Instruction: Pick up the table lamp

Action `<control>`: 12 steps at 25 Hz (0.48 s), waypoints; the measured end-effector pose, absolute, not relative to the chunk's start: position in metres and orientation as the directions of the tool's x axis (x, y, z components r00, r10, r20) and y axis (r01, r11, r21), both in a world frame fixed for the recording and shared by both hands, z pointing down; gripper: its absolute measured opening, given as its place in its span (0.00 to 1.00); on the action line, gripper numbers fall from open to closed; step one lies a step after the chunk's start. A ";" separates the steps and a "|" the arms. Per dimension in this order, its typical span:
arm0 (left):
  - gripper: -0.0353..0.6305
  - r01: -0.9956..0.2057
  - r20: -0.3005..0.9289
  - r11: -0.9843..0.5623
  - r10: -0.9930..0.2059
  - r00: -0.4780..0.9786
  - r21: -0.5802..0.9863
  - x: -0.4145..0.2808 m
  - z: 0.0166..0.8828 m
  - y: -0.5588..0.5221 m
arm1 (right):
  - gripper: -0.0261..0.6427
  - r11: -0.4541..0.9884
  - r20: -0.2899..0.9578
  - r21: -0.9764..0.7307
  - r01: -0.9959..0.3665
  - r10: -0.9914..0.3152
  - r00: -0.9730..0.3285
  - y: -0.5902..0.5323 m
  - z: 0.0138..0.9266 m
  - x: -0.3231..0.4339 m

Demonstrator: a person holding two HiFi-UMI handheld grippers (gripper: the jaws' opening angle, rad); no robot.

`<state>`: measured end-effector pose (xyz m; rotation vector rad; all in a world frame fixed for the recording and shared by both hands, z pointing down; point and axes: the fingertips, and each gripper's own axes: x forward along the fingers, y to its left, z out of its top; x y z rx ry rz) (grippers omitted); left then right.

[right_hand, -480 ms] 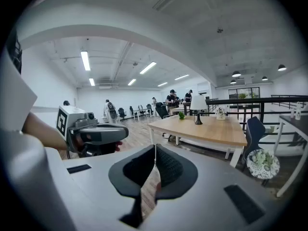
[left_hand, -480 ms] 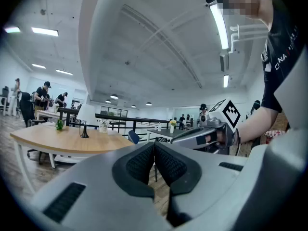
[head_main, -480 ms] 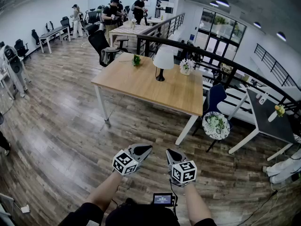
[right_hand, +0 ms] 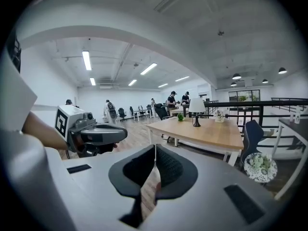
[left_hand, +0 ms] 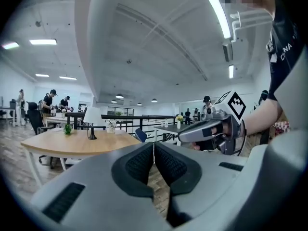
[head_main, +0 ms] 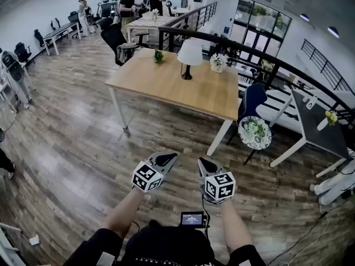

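The table lamp (head_main: 189,57), white shade on a dark stem and base, stands at the far side of a wooden table (head_main: 166,87). It also shows in the left gripper view as the lamp (left_hand: 91,121) and in the right gripper view as the lamp (right_hand: 196,110). Both grippers are held side by side over the wood floor, well short of the table. My left gripper (head_main: 168,158) is shut with nothing between its pads. My right gripper (head_main: 205,164) is shut and empty too.
On the table stand a small green plant (head_main: 158,55) and a white flower vase (head_main: 217,64). A blue chair (head_main: 254,111) and a round flower-covered stool (head_main: 254,132) sit at the table's right. A dark railing (head_main: 249,57) runs behind. Several people stand at the far tables (head_main: 150,21).
The view has moved slightly toward the table; both grippers keep their side-by-side pose and stay shut.
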<state>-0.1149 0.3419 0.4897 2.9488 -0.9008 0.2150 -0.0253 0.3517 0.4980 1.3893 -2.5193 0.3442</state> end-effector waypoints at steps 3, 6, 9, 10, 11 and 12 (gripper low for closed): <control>0.08 -0.542 0.162 -0.840 -0.540 0.826 -0.035 -0.108 0.489 0.346 | 0.09 0.542 0.318 -0.097 -0.835 -0.778 -0.542 0.355 0.499 -0.025; 0.08 -0.516 0.138 -0.856 -0.509 0.850 0.017 -0.100 0.488 0.351 | 0.09 0.544 0.308 -0.132 -0.829 -0.772 -0.556 0.357 0.499 -0.022; 0.08 -0.524 0.121 -0.849 -0.515 0.849 0.063 -0.094 0.490 0.351 | 0.09 0.550 0.311 -0.143 -0.823 -0.764 -0.565 0.359 0.501 -0.017; 0.08 -0.532 0.130 -0.845 -0.521 0.843 0.062 -0.092 0.493 0.350 | 0.09 0.553 0.313 -0.142 -0.821 -0.762 -0.567 0.359 0.501 -0.015; 0.08 -0.538 0.143 -0.841 -0.526 0.838 0.059 -0.090 0.495 0.348 | 0.09 0.554 0.315 -0.140 -0.821 -0.761 -0.568 0.359 0.501 -0.012; 0.08 -0.542 0.154 -0.838 -0.529 0.834 0.056 -0.087 0.498 0.347 | 0.09 0.553 0.315 -0.138 -0.821 -0.762 -0.566 0.358 0.502 -0.009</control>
